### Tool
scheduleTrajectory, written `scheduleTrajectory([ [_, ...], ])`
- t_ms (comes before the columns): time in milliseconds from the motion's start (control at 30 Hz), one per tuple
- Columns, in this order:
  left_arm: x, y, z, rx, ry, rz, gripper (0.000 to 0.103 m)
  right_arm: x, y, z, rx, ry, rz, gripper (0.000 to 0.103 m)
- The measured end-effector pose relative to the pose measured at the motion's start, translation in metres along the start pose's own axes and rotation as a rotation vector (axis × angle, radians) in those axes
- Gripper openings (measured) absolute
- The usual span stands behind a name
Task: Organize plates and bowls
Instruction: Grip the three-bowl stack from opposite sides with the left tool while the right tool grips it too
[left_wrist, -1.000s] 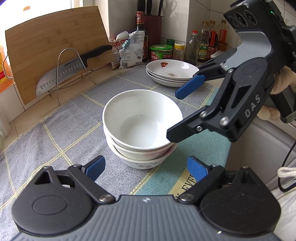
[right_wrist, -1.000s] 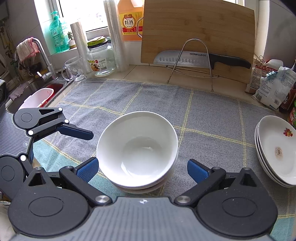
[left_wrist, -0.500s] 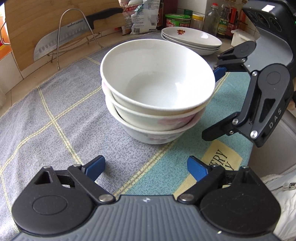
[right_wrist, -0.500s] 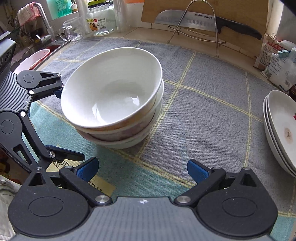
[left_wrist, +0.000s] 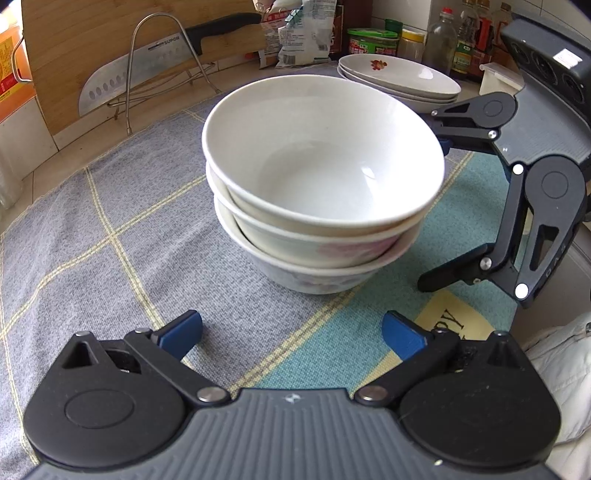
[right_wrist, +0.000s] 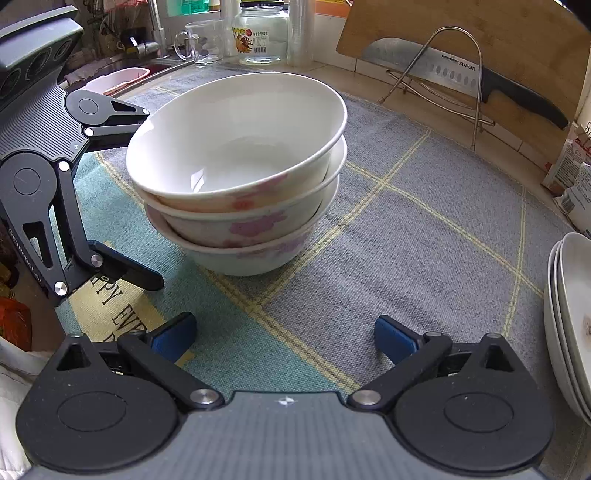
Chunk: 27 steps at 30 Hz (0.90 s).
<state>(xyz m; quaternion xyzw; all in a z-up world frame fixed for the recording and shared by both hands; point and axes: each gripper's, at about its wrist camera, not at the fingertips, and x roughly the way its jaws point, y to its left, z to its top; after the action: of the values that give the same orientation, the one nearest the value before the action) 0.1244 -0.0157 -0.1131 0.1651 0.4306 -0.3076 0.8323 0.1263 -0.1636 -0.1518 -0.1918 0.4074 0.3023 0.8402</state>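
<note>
Standing near the front edge of a grey checked cloth (left_wrist: 110, 236), three nested bowls (left_wrist: 317, 192) are seen as a slightly tilted stack, the top one plain white inside, the lower two marked with pink flowers. The stack is flanked by both tools: the left gripper (left_wrist: 291, 332) is held low before it, its jaws having just been opening and now spread wide with nothing between the blue pads (left_wrist: 181, 332); the right gripper (right_wrist: 284, 338) is likewise released and empty, its pads clear of the bowls. Each tool is visible in the other's view, just beside the stack. A pile of shallow plates (left_wrist: 399, 77) is set further back on the cloth. Behind, a knife (left_wrist: 162, 55) is propped on a wire rack (left_wrist: 162, 70) against a wooden cutting board (left_wrist: 92, 37).
</note>
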Motion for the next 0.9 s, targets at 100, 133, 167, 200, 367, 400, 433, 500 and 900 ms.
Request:
scheduleTrajectory([
  [100, 0.000, 0.000, -0.001, 0.006, -0.009, -0.003, 0.103, 0.002, -0.001, 0.001, -0.005, -0.008, -0.001, 0.103],
  [133, 0.000, 0.001, -0.002, 0.013, -0.014, -0.008, 0.103, 0.003, -0.001, 0.001, -0.005, -0.008, -0.001, 0.103],
  [167, 0.000, 0.002, -0.002, 0.023, -0.019, -0.017, 0.103, 0.003, -0.001, 0.001, -0.006, -0.009, 0.000, 0.103],
  [200, 0.000, 0.003, -0.002, 0.034, -0.023, -0.025, 0.103, 0.002, -0.001, 0.000, -0.009, -0.012, 0.001, 0.103],
  [367, -0.001, 0.010, -0.001, 0.133, -0.068, -0.079, 0.102, 0.004, -0.001, 0.008, -0.026, 0.027, 0.010, 0.103],
  [400, -0.002, 0.013, 0.000, 0.154, -0.083, -0.089, 0.102, 0.005, -0.001, 0.012, -0.032, 0.035, 0.014, 0.103],
  [433, -0.002, 0.016, 0.001, 0.169, -0.091, -0.099, 0.101, 0.006, 0.000, 0.015, -0.041, 0.037, 0.013, 0.103],
  [500, -0.003, 0.023, 0.003, 0.196, -0.107, -0.126, 0.100, 0.006, 0.003, 0.019, -0.070, 0.032, 0.010, 0.103],
  [900, -0.002, 0.025, 0.016, 0.350, -0.152, -0.248, 0.090, 0.010, 0.009, 0.051, -0.185, 0.001, 0.062, 0.101],
])
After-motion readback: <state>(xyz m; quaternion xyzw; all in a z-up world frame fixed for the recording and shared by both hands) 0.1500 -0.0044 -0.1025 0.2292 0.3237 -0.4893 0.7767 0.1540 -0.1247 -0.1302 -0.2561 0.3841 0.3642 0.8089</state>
